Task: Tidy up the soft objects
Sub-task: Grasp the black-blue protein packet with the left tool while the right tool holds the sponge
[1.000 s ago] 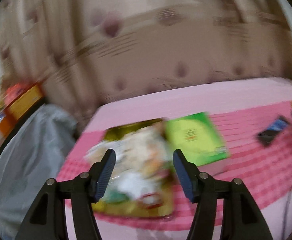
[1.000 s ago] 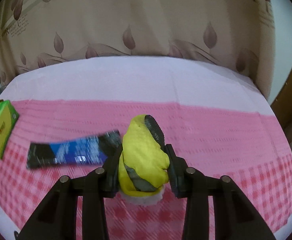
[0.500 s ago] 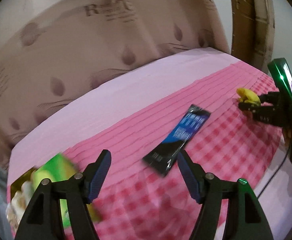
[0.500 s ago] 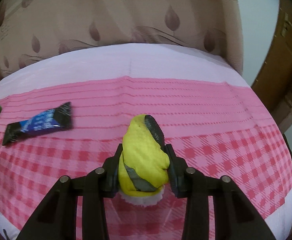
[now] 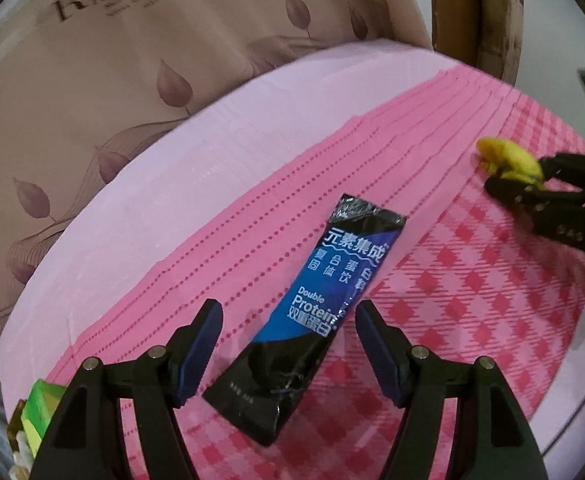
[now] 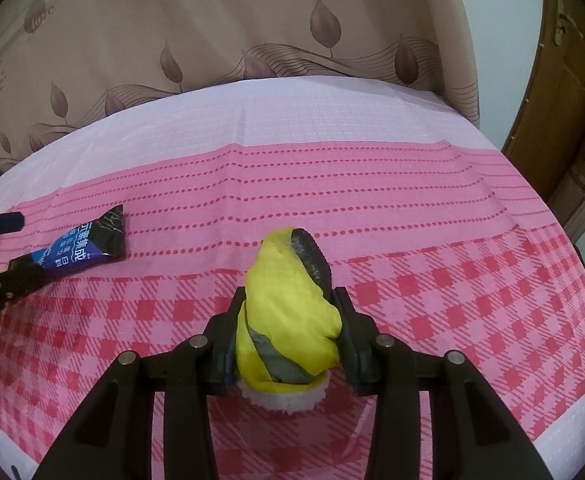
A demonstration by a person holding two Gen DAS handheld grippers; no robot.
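A bunched yellow cloth (image 6: 288,304) with grey reflective bands and a dark textured strip along its upper right edge is sitting low in the centre of the right wrist view, and the right gripper (image 6: 288,338) is clamping it from both sides; a white frilly edge is showing beneath it. The bundle is hanging over the checked part of a pink tablecloth (image 6: 432,240). To the left in that view, a blue-and-black sachet (image 6: 82,246) is lying flat on the dotted stripes, with the tips of the left gripper (image 6: 8,248) reaching in on either side of its near end from the left edge.

The left wrist view is showing the sachet (image 5: 312,312) close up, running diagonally from lower centre toward the middle, glossy and creased at both black ends. The left gripper (image 5: 288,334) is standing wide apart, its blue-padded fingers (image 5: 198,344) flanking the packet without touching it. The print is reading "Double Protein" among Chinese characters. At the right edge, the yellow cloth (image 5: 506,158) is appearing small, pinched in the right gripper (image 5: 504,176). A green packet (image 5: 40,416) is peeking in at the lower left corner.

Only the right wrist view is showing the beige leaf-patterned curtain (image 6: 212,40) clearly enough to read "But some" and "Nei…ing The…", plus a brown wooden door (image 6: 564,100) at the right.
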